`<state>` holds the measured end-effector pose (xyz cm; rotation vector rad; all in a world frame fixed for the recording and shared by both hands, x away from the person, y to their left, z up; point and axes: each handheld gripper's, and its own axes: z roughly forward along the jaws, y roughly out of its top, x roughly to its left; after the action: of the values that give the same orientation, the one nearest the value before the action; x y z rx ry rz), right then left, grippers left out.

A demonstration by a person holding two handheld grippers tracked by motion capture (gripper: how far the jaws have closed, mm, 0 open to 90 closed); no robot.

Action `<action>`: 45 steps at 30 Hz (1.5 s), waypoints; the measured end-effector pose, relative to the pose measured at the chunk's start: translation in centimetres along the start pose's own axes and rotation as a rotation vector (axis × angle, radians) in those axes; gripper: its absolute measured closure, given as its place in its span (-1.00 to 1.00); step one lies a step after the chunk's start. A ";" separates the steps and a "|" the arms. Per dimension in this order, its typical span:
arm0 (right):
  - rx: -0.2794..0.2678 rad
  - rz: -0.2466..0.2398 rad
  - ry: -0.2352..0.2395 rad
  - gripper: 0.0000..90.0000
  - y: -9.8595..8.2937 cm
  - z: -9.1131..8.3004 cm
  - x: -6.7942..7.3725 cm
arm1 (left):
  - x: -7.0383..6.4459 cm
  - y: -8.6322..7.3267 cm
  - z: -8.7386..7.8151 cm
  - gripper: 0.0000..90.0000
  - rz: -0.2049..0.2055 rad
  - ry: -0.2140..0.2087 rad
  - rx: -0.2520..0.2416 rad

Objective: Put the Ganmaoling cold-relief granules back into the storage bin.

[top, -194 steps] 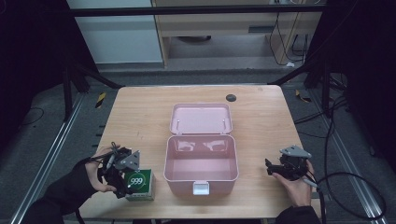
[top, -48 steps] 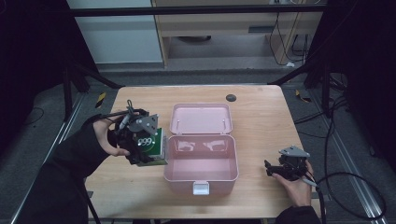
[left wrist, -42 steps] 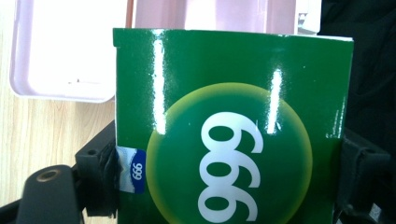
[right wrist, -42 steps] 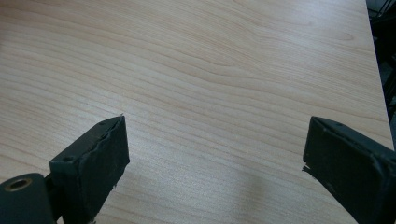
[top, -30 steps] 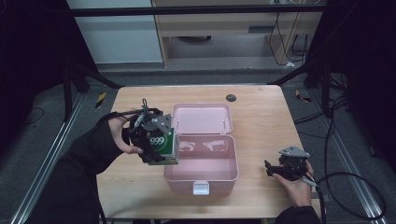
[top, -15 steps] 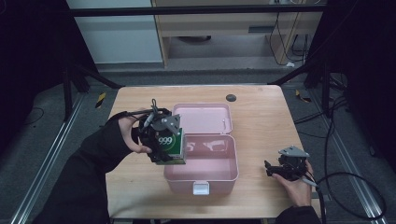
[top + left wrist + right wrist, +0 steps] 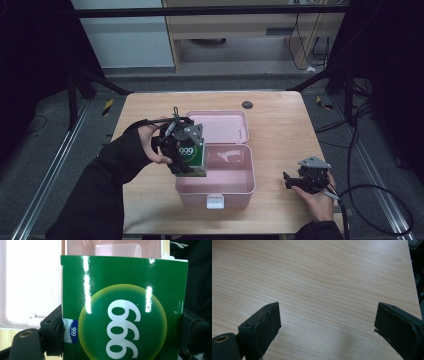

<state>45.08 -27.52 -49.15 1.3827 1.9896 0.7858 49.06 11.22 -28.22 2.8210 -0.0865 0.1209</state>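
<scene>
The left gripper point(image 7: 186, 159) is clamped on a green "999" box point(image 7: 192, 155), held over the near-left corner of the open pink case point(image 7: 240, 186). The box should be lowered level, clear of the wall. The right gripper point(image 7: 300, 181) rests spread on the desk point(image 7: 280, 125).

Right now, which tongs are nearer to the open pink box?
Left. The left tongs hold the green 999 carton over the left rim of the pink box; the right tongs rest apart on the table, to its right.
</scene>
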 end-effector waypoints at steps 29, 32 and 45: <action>0.001 -0.011 0.003 -0.85 0.0 0.1 0.0 | 1.1 0.5 3.8 -0.67 -0.012 -0.046 0.038; 0.002 -0.008 0.005 -0.85 0.0 0.1 0.1 | 1.2 0.3 4.4 -0.67 -0.017 -0.053 0.049; 0.006 -0.010 0.004 -0.85 0.0 0.2 0.1 | 1.1 -0.5 6.4 -0.67 -0.033 -0.089 0.056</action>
<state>45.13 -27.40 -49.30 1.3743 2.0015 0.7793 50.65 9.61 -34.30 2.8824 -0.0568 -0.0096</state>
